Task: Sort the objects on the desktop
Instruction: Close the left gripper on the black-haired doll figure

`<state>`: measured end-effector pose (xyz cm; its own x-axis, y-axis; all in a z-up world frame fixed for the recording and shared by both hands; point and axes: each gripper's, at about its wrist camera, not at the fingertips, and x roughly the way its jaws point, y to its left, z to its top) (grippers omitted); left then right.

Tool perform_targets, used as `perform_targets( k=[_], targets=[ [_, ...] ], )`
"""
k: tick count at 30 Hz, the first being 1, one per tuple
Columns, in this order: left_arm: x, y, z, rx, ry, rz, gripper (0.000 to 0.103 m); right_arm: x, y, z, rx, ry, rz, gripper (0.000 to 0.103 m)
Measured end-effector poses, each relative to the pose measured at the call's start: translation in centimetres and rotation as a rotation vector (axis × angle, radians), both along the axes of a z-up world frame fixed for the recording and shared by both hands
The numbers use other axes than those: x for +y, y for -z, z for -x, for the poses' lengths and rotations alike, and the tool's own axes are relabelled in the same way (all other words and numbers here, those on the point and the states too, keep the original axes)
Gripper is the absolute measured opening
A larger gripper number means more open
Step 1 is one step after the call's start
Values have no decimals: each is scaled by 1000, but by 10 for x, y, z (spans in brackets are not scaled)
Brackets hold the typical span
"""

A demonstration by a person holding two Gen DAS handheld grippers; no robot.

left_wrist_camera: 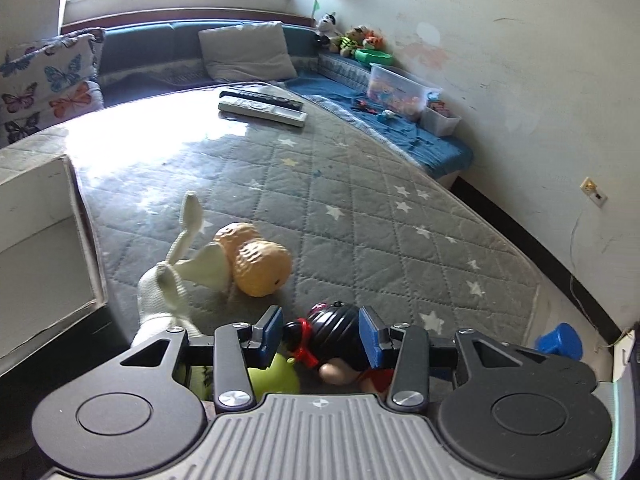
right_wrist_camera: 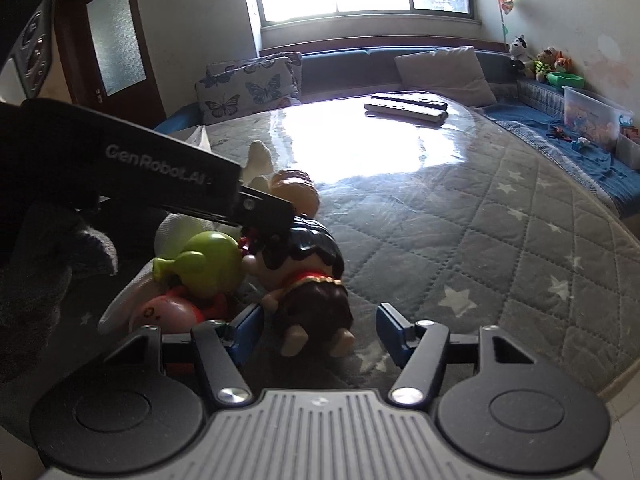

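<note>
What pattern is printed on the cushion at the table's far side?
Butterflies: the cushion shows blue, orange and purple ones, clearest in the left wrist view.

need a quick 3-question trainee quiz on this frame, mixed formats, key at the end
1. True or false: the two long remote controls lie right beside the toy pile.
2. What sits between the left gripper fingers? A) green round plastic toy B) head of the black-haired plastic doll C) orange peanut-shaped toy
3. Fill in: the right gripper fingers are ____.

Key: 1 false, they lie at the far end of the grey quilted star-print table cover. 2 B. 3 open, with the doll's legs between them.
</note>
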<state>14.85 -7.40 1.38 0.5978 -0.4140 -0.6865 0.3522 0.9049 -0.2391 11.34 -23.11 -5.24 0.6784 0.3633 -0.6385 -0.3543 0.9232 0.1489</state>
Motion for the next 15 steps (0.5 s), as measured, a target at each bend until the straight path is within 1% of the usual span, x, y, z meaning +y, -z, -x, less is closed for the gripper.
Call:
perform_targets(
  k=[3,5,7,8,15],
  targets=[
    [-3,0,-2,-8,21,-8,46,6,3,-5,-3,-14,9,64],
    [-5,0,-4,-8,29,-9,46,7,5,-7,1,-14,12,57],
    [-6,0,-5,-10,41,-13,46,3,6,-8,11,-11,-3,48],
    [-7,0,-6,-8,47,-11,46,1,6,-8,16,-9,-13,47],
    [-23,3,-7,-12,98,11,46,-17,7,-2,16,35,-9,45]
  ],
)
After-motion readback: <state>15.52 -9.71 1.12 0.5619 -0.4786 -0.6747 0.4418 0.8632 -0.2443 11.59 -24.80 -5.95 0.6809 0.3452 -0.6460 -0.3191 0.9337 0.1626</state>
